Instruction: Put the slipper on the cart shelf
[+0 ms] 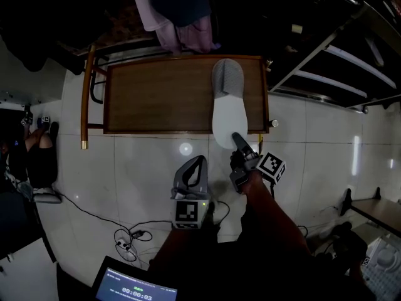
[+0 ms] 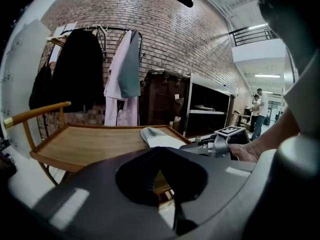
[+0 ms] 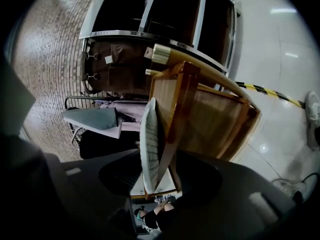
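Note:
A grey and white slipper (image 1: 227, 102) lies on the wooden cart shelf (image 1: 156, 93), toe toward the wall, its heel jutting over the front rim. My right gripper (image 1: 239, 142) stands open at that heel. In the right gripper view the slipper's sole (image 3: 149, 144) and the shelf's rim (image 3: 172, 149) run between the wide jaws of the right gripper (image 3: 157, 179), with a gap on either side. My left gripper (image 1: 199, 160) hangs over the floor tiles in front of the cart, its fingers meeting at the tip, nothing in them. The left gripper view shows the slipper (image 2: 157, 136) on the shelf (image 2: 90, 144).
Clothes (image 1: 178, 11) hang on a rack behind the cart. A dark metal shelving unit (image 1: 338, 55) stands to the right. The cart's wooden handle (image 1: 84, 99) is at its left end. Cables (image 1: 128, 237) and a laptop screen (image 1: 135, 287) lie near my feet. A person (image 1: 37, 155) sits at the left.

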{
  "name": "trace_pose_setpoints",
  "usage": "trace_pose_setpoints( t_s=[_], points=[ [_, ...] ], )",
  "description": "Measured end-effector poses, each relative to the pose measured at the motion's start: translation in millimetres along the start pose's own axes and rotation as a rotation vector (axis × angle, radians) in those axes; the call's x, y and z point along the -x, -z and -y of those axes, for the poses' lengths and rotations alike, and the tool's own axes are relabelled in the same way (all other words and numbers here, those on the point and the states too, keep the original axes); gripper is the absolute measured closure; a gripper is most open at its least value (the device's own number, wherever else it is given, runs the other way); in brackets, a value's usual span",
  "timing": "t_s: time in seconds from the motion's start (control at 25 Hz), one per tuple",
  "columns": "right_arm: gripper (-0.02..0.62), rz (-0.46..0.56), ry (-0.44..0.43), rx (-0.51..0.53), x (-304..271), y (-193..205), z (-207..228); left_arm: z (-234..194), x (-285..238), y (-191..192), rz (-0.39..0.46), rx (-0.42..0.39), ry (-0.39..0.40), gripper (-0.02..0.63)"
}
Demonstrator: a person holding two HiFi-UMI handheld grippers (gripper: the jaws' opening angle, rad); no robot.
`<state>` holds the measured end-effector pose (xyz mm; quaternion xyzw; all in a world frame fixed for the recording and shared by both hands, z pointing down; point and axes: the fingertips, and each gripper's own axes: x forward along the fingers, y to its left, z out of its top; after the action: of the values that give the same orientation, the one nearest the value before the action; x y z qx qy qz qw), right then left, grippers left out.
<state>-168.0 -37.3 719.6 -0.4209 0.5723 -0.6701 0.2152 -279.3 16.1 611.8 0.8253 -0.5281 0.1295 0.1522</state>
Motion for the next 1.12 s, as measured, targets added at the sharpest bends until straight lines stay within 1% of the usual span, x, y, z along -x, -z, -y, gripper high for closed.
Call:
trace_pose_setpoints(
  t_s=[0.08, 0.24, 0.32, 0.4, 0.52, 0.64, 0.72, 0.88, 0.96, 1.0, 1.08, 1.12],
  points=[
    [0.409, -0.004, -0.001, -0.003, -1.4, -0.4, 0.9, -0.9, 1.7, 2.8, -0.008, -0.004, 0.001, 0.592],
    [0.51, 0.004, 0.006, 0.016, -2.0, -1.7, -1.8, -5.3, 4.5, 6.5, -0.013, -0.006, -0.007, 0.591],
    [0.535, 0.007, 0.002, 0.041, -1.7, -2.3, -6.4, -5.5, 5.1, 7.2, -0.015, 0.0, -0.009, 0.592],
    [0.545, 0.007, -0.003, 0.068, -1.1, -2.6, -11.0, -4.5, 5.3, 1.7, -0.012, -0.001, -0.006, 0.592],
    [0.554, 0.017, -0.028, 0.082, 3.8, -1.6, -19.2, -4.7, 7.4, 3.4, -0.013, 0.008, -0.014, 0.592],
    [0.558, 0.054, -0.079, 0.071, 14.7, -3.5, -32.2, -5.1, 9.1, 1.0, -0.007, 0.013, -0.018, 0.591],
    [0.56, 0.073, -0.116, 0.066, 24.3, -3.5, -41.7, -5.5, 11.4, 5.3, -0.017, 0.009, -0.022, 0.591],
    [0.56, 0.098, -0.155, 0.104, 47.0, -4.9, -56.6, -3.1, 16.9, 1.7, -0.012, 0.005, -0.021, 0.592],
    [0.56, 0.119, -0.154, 0.162, 57.8, -7.8, -65.4, -2.5, 19.2, -2.7, -0.003, 0.003, -0.017, 0.592],
    [0.56, 0.128, -0.141, 0.22, 63.5, -9.5, -70.1, -2.3, 20.3, -5.4, 0.002, 0.003, -0.015, 0.591],
    [0.56, 0.144, -0.108, 0.384, 74.8, -14.1, -82.8, -2.1, 22.2, -13.3, 0.014, 0.02, -0.01, 0.591],
    [0.56, 0.155, -0.099, 0.471, 80.0, -16.9, -91.7, -2.2, 23.1, -19.0, 0.023, 0.044, -0.007, 0.592]
  ],
)
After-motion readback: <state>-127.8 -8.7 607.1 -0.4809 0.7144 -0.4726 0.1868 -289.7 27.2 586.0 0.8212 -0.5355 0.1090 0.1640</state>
